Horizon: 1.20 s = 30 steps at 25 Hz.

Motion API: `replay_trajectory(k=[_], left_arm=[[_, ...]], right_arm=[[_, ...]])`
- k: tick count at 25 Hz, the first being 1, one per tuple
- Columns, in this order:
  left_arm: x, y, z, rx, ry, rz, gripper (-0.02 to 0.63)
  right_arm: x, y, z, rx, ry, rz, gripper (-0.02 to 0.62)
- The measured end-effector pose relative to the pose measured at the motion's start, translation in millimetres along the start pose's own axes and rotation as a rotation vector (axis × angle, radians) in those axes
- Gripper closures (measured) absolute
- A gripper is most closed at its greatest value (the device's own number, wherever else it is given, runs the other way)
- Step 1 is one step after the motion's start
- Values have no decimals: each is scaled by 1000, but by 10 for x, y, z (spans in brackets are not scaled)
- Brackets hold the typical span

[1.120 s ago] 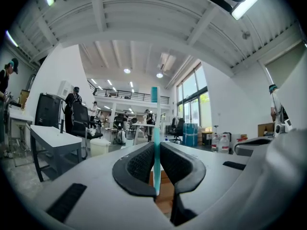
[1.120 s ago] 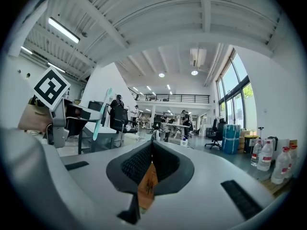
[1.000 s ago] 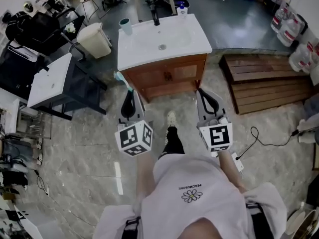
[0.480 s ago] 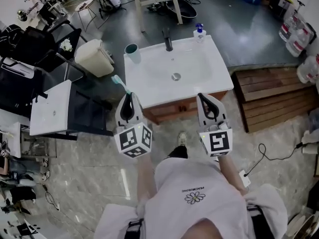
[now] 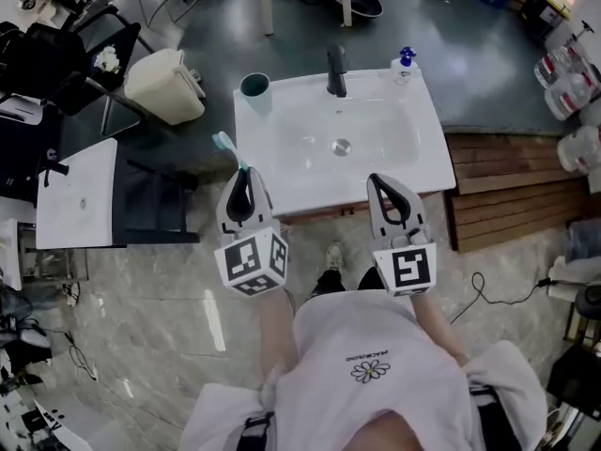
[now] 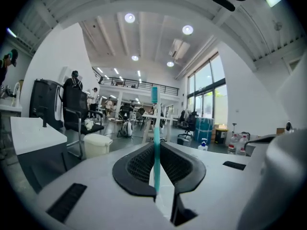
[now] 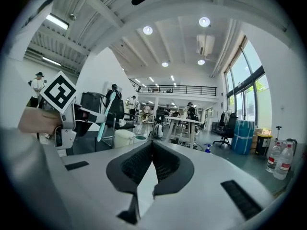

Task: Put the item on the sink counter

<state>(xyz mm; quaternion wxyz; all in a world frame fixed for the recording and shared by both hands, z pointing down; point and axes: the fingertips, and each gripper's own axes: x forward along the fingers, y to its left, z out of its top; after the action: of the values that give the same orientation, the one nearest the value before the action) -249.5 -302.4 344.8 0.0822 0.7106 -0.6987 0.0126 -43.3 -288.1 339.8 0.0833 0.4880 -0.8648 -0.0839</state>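
Note:
A teal toothbrush (image 5: pixel 226 147) sticks out forward from my left gripper (image 5: pixel 240 178), whose jaws are shut on its handle (image 6: pixel 155 123); the bristle end points up and away. The white sink counter (image 5: pixel 282 130) lies right in front, its near edge under both gripper tips. My right gripper (image 5: pixel 380 182) hovers at the counter's front edge, shut with nothing in it (image 7: pixel 152 143). In the right gripper view the toothbrush (image 7: pixel 104 113) shows at the left, held up by the left gripper (image 7: pixel 72 119).
On the counter stand a black faucet (image 5: pixel 335 69), a teal cup (image 5: pixel 254 86) at the back left corner and a soap bottle (image 5: pixel 405 64) at the back right. A cream bin (image 5: pixel 164 83) and a white table (image 5: pixel 75 195) are left; a wooden pallet (image 5: pixel 507 181) is right.
The person has walked up to the sink, so the counter has come from well ahead to right under the gripper tips. Both grippers keep their pose; the toothbrush stays held.

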Motion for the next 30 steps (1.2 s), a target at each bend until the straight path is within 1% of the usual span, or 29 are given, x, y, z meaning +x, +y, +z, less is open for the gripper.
replay_trajectory(k=[3,5,10,14,19,21,23,27,30], left_arm=[[39,42,-154,-2,55,13,560],[71,22,-206,4,72,22,560],[115,-69,-279,-6,93,27,560],[179,-113,-268,8,95,27,560],[299,-92,-343,-12,114,28,560],[331,-54,-364,-31,119,37,560],[368,-5,-392,-32,133,44,560],[510,125,-564,-27,208,35,560],[667,254,-854,-19,315,27,560]], right_arm=[[69,-20,-105,25,35,18,584],[107,-100,-190,54,50,18,584],[211,-284,-264,124,27,-5,584],[258,-364,-267,104,27,1,584],[299,-417,-286,92,32,2,584],[331,-435,-308,99,42,2,584],[367,-429,-302,109,47,5,584],[426,-363,-286,98,47,18,584],[428,-321,-342,91,56,25,584]])
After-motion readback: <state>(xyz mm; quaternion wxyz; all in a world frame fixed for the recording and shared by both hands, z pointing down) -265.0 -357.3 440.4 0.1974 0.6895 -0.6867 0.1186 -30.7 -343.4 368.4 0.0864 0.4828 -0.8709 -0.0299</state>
